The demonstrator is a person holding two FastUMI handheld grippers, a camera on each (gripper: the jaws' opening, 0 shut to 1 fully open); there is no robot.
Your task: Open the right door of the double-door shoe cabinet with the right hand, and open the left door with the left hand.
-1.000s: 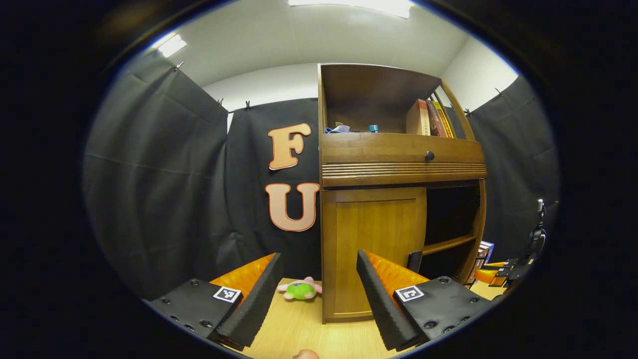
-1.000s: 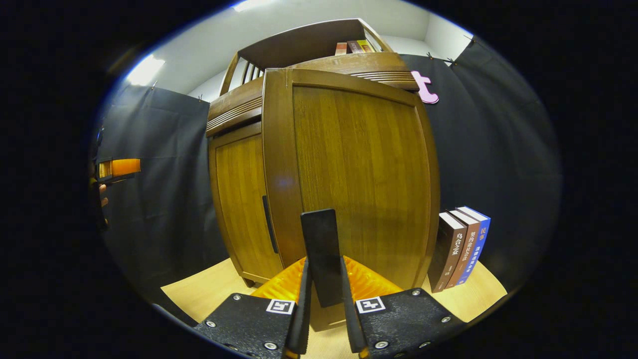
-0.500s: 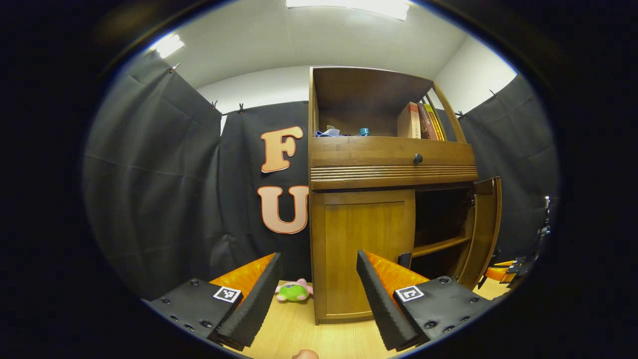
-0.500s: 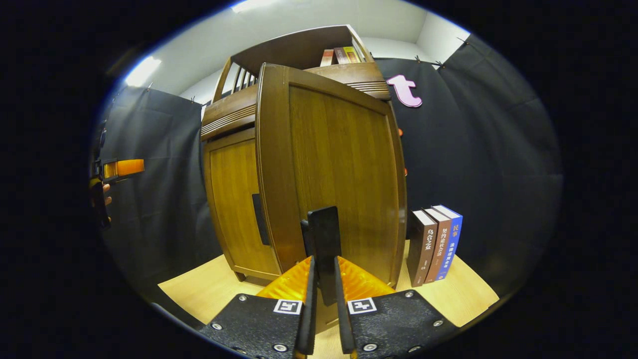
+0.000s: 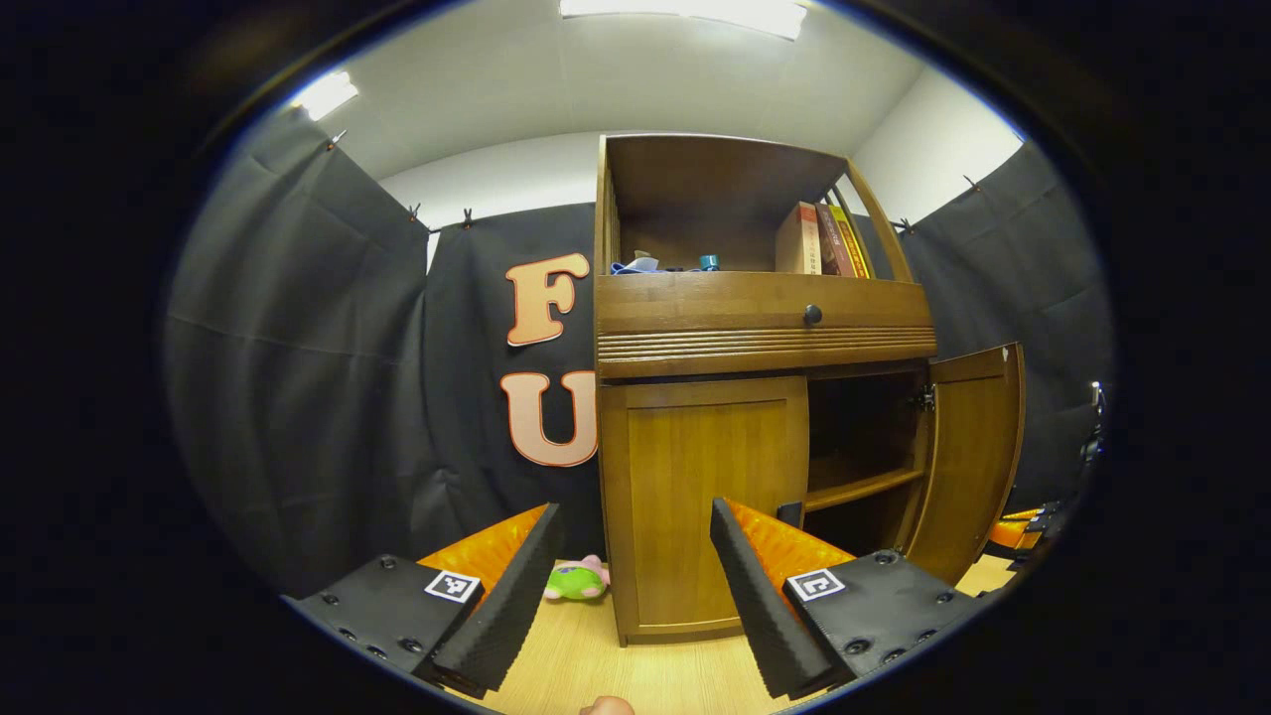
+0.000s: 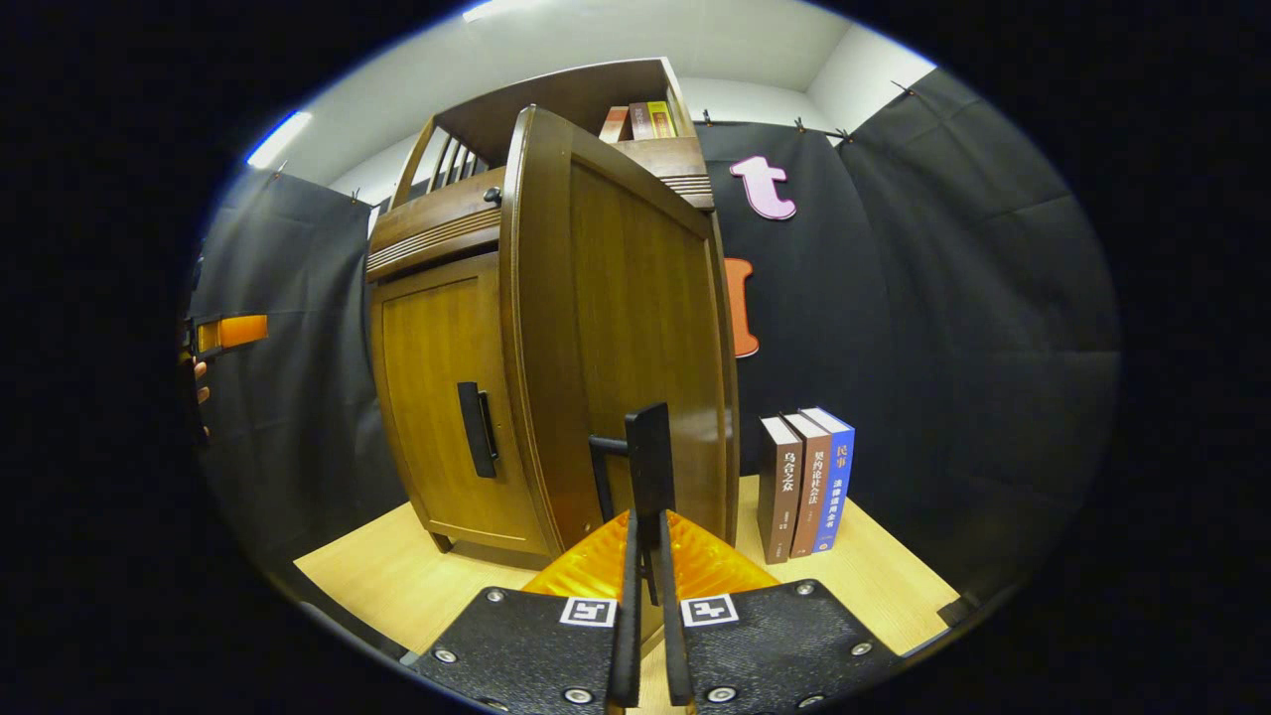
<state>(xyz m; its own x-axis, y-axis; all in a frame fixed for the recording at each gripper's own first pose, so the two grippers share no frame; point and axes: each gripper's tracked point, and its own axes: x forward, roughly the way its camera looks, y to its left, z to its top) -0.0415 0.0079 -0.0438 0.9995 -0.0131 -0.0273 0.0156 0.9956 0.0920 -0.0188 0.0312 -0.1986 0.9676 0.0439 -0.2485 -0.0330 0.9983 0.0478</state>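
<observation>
The wooden shoe cabinet (image 5: 765, 328) stands on a pale table. Its left door (image 5: 700, 497) is closed, with a black handle (image 5: 790, 513) peeking behind my finger. The right door (image 5: 968, 462) stands swung out, baring dark shelves. My left gripper (image 5: 631, 596) is open, some way in front of the left door, touching nothing. In the right gripper view the right door (image 6: 635, 328) fills the middle, and my right gripper (image 6: 647, 606) is shut on its black handle (image 6: 650, 462). The left door's handle (image 6: 475, 429) shows there too.
A green and pink plush toy (image 5: 576, 579) lies on the table left of the cabinet. Three upright books (image 6: 804, 482) stand right of the open door. More books (image 5: 819, 240) sit on the top shelf. The other gripper (image 6: 230, 331) hovers at the far left.
The right door has swung wider open, pulled by my right gripper on its handle. The cabinet has drifted left in the left gripper view; the left gripper stays open.
</observation>
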